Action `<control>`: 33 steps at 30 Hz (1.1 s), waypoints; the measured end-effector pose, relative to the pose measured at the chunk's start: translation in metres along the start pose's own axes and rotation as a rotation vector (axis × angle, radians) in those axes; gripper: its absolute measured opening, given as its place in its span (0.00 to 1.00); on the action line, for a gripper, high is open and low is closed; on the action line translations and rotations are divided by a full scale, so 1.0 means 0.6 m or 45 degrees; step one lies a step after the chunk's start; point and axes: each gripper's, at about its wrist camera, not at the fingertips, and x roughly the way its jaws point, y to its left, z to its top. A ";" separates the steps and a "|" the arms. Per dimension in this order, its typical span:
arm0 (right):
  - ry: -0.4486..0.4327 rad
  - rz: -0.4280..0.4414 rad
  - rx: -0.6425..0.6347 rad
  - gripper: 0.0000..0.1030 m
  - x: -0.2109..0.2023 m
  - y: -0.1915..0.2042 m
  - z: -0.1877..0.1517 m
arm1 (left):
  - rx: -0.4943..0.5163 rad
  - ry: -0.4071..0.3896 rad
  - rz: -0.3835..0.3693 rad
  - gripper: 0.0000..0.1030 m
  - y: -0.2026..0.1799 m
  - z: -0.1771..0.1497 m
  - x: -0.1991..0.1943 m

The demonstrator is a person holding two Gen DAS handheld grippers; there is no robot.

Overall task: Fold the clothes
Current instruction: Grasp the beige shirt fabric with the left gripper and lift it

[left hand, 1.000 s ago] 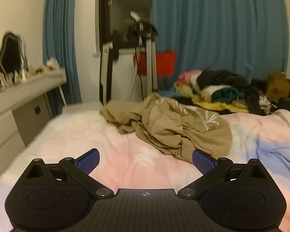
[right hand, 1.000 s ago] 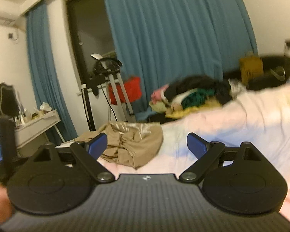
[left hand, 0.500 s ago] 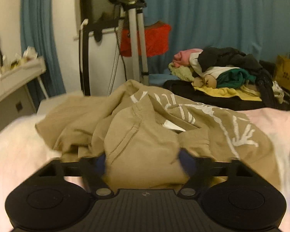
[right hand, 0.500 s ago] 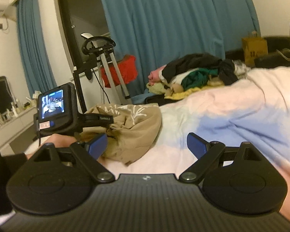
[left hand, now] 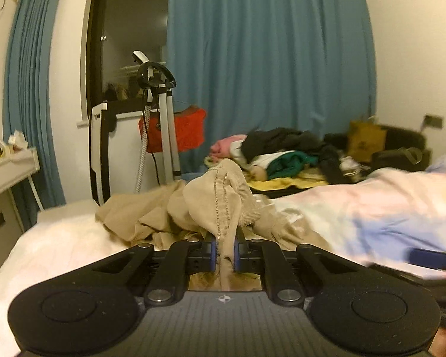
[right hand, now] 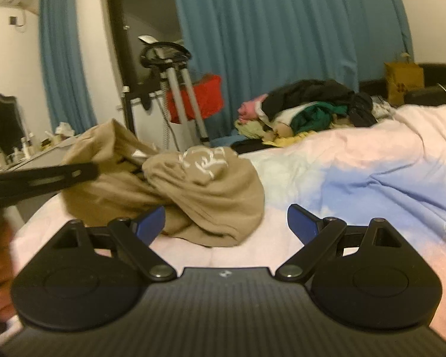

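1. Tan cotton T-shirt with white print (right hand: 205, 190) lay crumpled on the pink-and-blue bedspread (right hand: 356, 160), near its left edge.
2. My left gripper (left hand: 224, 253) had its jaws closed on a ribbed, stitched edge of the shirt, which stood up above the pads.
3. My right gripper (right hand: 226, 220) sat wide open just beside the heap, gripping nothing.
4. Risk, as I judged it: the pinch held only a thin fold, so a hard pull could slip it free or drag the bedspread.
5. Bunched as it was, I could not tell the shirt's long axis or heading.
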 end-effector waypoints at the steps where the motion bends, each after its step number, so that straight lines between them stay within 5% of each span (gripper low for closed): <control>1: -0.010 0.009 -0.009 0.88 -0.011 0.005 0.001 | -0.022 -0.002 -0.020 0.10 0.004 -0.002 -0.031; 6: 0.040 0.048 0.005 0.88 -0.064 0.022 0.009 | -0.261 0.065 -0.105 0.10 0.045 -0.013 -0.146; 13: 0.187 0.068 0.052 0.88 -0.105 0.062 0.003 | -0.547 0.263 -0.080 0.11 0.113 -0.058 -0.149; 20: 0.353 0.105 -0.322 0.88 -0.047 0.176 0.018 | -0.781 0.391 -0.105 0.11 0.149 -0.073 -0.111; 24: 0.401 -0.023 -0.384 0.88 0.002 0.218 0.034 | -0.735 0.420 -0.056 0.11 0.160 -0.088 -0.090; 28: 0.473 -0.052 -0.283 0.88 0.044 0.192 0.011 | -0.821 0.442 -0.063 0.11 0.176 -0.095 -0.071; 33: 0.534 -0.101 -0.151 0.88 0.073 0.153 -0.027 | -0.721 0.407 -0.044 0.11 0.154 -0.089 -0.065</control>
